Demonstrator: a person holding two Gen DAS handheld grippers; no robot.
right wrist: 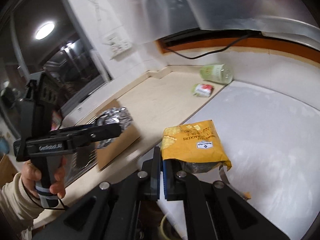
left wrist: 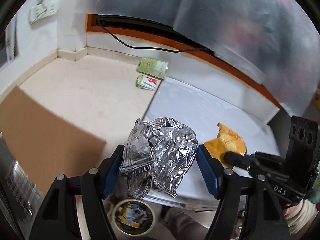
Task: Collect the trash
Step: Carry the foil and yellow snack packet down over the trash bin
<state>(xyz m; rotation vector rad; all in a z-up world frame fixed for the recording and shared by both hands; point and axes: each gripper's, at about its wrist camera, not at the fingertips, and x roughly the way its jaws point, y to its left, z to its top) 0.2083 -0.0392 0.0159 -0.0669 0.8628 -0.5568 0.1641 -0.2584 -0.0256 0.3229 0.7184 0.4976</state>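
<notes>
Foil wrapper (left wrist: 158, 156) between left fingers (left wrist: 112, 170), tilted downward

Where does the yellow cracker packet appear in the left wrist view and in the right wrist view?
Left wrist view: yellow cracker packet at right of centre, held by the right claw.
Right wrist view: bottom centre, just beyond the claw's shut blue pads.
Shared landmark: the green packet near the counter's back wall.
</notes>
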